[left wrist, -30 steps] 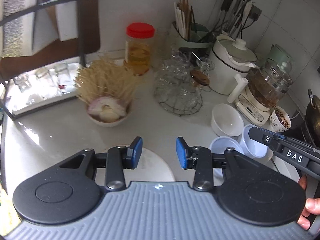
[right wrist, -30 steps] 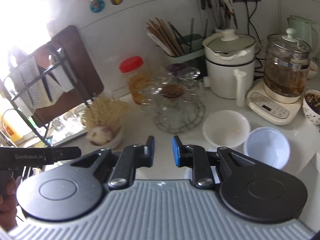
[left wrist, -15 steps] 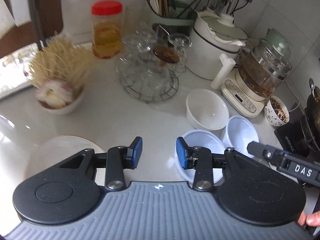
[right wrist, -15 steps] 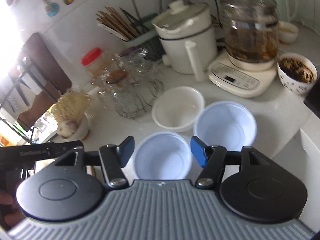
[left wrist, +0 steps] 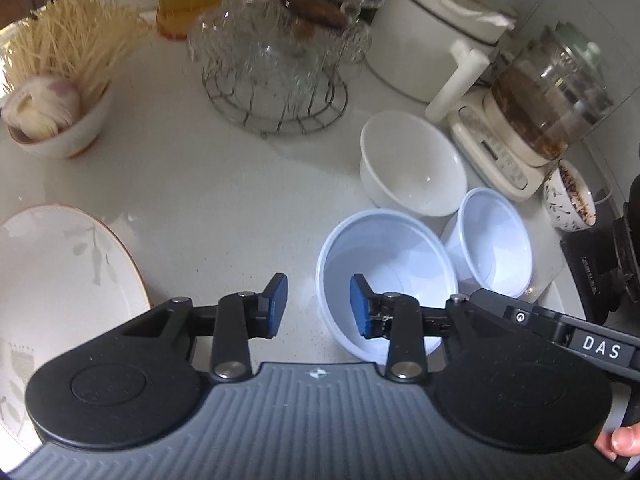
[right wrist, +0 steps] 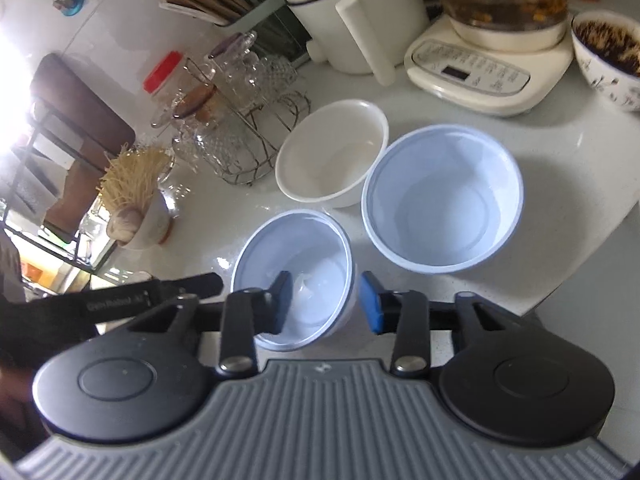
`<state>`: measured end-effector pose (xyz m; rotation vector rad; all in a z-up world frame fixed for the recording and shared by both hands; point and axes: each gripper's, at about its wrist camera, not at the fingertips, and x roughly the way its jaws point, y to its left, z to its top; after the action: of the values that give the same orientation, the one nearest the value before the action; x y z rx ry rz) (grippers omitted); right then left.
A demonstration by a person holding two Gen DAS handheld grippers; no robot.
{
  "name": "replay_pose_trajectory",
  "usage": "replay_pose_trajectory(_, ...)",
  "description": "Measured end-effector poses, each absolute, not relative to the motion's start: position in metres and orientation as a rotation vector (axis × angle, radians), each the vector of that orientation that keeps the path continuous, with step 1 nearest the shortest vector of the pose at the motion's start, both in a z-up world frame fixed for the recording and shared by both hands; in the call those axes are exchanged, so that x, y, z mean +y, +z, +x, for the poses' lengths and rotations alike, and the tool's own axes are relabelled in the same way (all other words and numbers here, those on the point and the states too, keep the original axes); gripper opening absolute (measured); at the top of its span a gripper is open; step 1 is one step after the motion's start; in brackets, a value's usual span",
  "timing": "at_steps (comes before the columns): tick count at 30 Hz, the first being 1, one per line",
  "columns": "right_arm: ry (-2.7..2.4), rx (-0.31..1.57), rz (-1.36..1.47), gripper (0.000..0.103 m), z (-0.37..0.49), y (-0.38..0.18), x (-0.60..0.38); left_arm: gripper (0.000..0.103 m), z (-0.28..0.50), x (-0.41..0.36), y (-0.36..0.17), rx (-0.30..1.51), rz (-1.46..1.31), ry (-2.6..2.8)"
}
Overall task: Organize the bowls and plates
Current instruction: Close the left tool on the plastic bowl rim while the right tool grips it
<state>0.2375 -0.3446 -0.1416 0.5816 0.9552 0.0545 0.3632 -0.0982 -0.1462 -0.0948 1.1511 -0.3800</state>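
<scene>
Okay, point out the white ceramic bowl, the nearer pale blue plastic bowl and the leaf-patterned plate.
white ceramic bowl [left wrist: 412,164], left wrist view, inner wall.
nearer pale blue plastic bowl [right wrist: 308,248], right wrist view, inner wall.
leaf-patterned plate [left wrist: 60,276], left wrist view, bare face.

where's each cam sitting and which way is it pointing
Left wrist: on the left gripper, tilted down at the counter; near blue bowl, plate; a fingertip shows.
Right wrist: on the right gripper, tilted down; its jaws, closing, straddle the near blue bowl's rim; the left gripper's handle shows.
Shared: both blue bowls, white bowl, glass rack.
</scene>
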Motion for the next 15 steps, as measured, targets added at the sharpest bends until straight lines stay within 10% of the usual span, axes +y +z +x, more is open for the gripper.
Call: replay_pose_trajectory(15, 0.074, 1.004, 0.529, 0.017, 0.254, -0.162, -0.340, 0.016, 0.368, -0.105, -0.163, 1.185, -0.133, -0.381)
